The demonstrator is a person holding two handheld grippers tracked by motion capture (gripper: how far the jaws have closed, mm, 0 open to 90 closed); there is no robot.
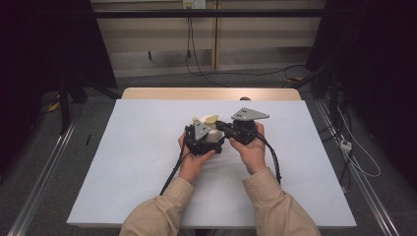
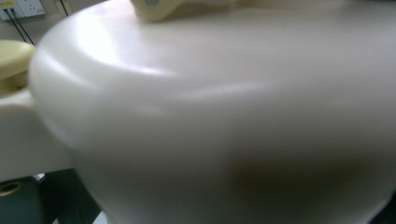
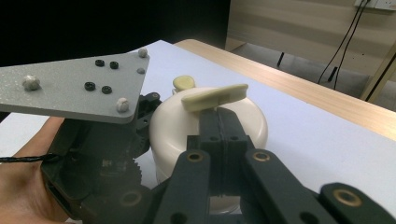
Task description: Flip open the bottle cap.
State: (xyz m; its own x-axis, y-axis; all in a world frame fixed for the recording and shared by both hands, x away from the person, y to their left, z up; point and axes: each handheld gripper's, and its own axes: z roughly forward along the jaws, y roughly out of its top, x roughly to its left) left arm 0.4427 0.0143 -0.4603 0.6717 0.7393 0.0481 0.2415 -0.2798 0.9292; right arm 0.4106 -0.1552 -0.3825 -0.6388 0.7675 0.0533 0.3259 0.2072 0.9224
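Observation:
A cream round pot (image 1: 213,135) (image 2: 210,116) (image 3: 168,126) is at the middle of the white sheet. A flat pale yellow handle (image 3: 215,96) (image 1: 211,119) (image 2: 159,8) lies across its top, and a small yellow knob (image 3: 184,83) (image 2: 11,56) sticks out behind it. My left gripper (image 1: 201,140) hugs the pot's body, so close that the pot hides its pads; it looks shut on the pot. My right gripper (image 3: 218,114) (image 1: 221,126) reaches over the pot, jaws pressed together, tips right under the yellow handle. Whether they pinch it is hidden.
The white sheet (image 1: 137,162) covers a wooden table (image 1: 211,93), with bare sheet on all sides of the hands. Both forearms in tan sleeves come in from the bottom. Cables lie on the grey floor behind and to the right of the table.

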